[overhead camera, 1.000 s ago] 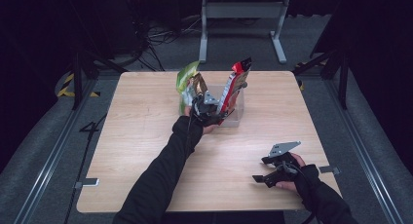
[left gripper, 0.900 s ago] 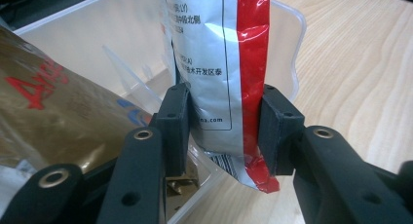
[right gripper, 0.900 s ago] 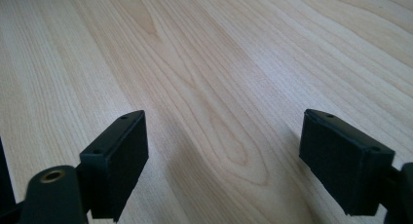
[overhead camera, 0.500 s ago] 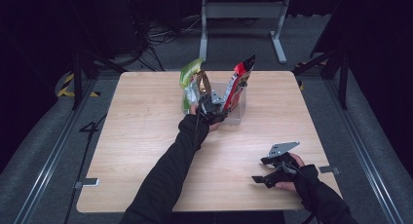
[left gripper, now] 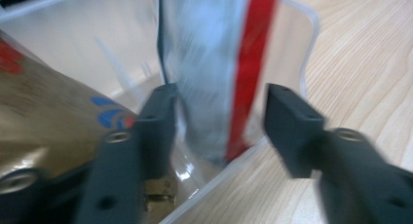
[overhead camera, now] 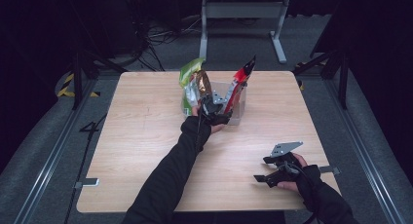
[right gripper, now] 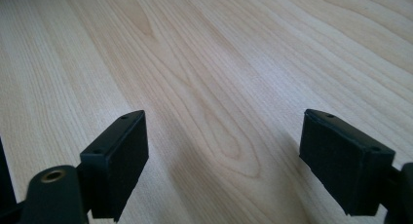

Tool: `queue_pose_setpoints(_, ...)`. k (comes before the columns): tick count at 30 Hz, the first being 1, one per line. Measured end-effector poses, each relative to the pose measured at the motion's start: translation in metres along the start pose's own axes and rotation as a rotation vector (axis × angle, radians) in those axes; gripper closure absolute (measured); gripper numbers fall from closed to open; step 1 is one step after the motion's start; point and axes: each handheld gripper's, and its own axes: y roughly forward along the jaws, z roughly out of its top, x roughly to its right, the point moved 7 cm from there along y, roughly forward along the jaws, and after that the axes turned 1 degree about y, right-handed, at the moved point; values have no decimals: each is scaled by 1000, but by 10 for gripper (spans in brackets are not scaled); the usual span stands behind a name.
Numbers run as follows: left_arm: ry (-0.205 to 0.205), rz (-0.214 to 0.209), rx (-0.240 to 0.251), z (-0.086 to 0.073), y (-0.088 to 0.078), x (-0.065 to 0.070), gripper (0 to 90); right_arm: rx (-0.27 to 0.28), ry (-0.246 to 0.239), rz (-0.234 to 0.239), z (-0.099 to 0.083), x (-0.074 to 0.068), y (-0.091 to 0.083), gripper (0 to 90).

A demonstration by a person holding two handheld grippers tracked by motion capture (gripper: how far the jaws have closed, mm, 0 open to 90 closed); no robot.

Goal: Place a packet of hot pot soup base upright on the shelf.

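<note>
red and silver packet (left gripper: 229, 63) stands upright inside the clear plastic bin (overhead camera: 238, 109), leaning at the bin's right end, toward the far middle of the worktop (overhead camera: 146, 151). a gold-brown packet (overhead camera: 202, 81) and a green packet (overhead camera: 189, 73) stand at the bin's left end. left hand-held gripper (overhead camera: 214, 107) sits at the near wall of the bin; in the left gripper view its jaws have just been opening and stand apart, one on each side of the red and silver packet, with a gap at both pads, so no pinch is applied. the gold-brown packet (left gripper: 44, 121) lies just left of the left jaw there. right hand-held gripper (overhead camera: 260, 177) rests low over the near right part of the worktop, well apart from the bin, jaws spread wide over bare wood (right gripper: 209, 87).
</note>
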Motion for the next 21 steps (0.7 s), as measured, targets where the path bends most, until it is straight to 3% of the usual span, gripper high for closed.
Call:
queue_pose_setpoints(5, -16, -39, 34, 0, -11, -1, 405, 1, 0, -9, 0, 0, -1, 186)
queue_pose_setpoints(7, 6, -62, 46, 0, -16, 2, 385, 5, 6, -15, 0, 2, -2, 186)
queue_pose_setpoints(14, 37, -61, 72, -1, -34, 5, 311, 26, 8, -31, 2, 5, -6, 187)
queue_pose_setpoints(21, 58, -75, 112, -7, -64, 8, 238, 50, 7, -54, 4, 7, -11, 187)
